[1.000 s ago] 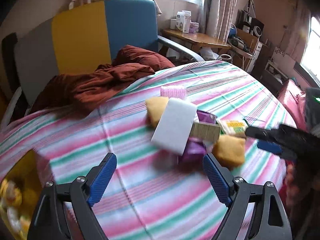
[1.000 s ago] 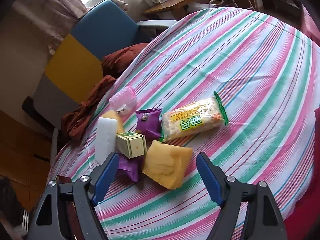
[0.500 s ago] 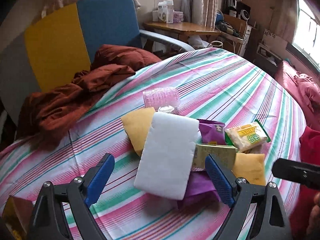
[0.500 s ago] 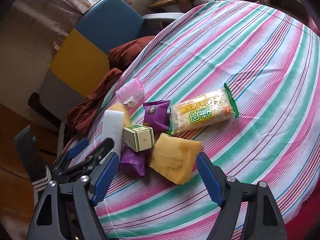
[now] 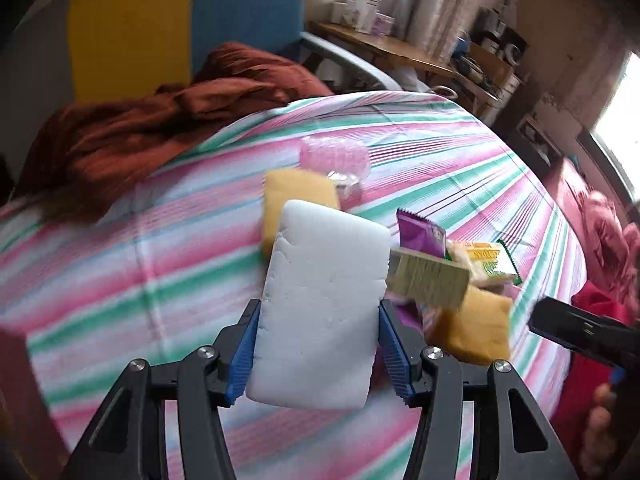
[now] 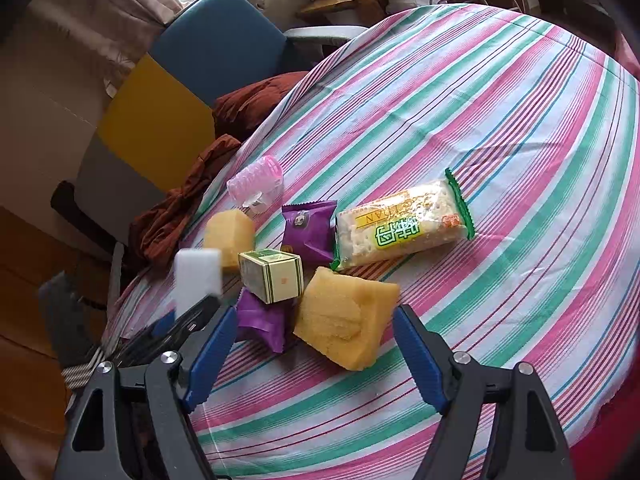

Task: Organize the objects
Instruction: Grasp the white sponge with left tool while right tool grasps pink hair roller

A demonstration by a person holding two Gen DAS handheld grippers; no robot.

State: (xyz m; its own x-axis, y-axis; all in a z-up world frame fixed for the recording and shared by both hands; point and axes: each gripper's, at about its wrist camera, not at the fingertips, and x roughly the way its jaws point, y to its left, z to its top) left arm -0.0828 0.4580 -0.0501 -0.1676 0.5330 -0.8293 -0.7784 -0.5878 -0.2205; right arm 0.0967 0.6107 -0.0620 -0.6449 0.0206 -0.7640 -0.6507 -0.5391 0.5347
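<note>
White sponge (image 5: 320, 312) between the left tongs (image 5: 318, 354), jaws closing on it, near edge of the pile on the striped bench (image 6: 500, 128).

Blue pads sit against both long sides of the sponge, so it looks clamped or nearly so; likely picked first because it lies on top at the pile's near edge and is easy to reach. Rest of the pile stays just beyond it: green box (image 6: 272, 276) touching the sponge's right side, two yellow sponges (image 6: 344, 324), purple packets (image 6: 308, 234), cracker pack (image 6: 400, 228) and pink roller (image 6: 256, 180) farther back. Right tongs (image 6: 312, 356) stand apart, holding nothing, hovering over the near yellow sponge, probably waiting for their turn. Left view is motion-blurred, so whether the sponge is lifted is unclear.
</note>
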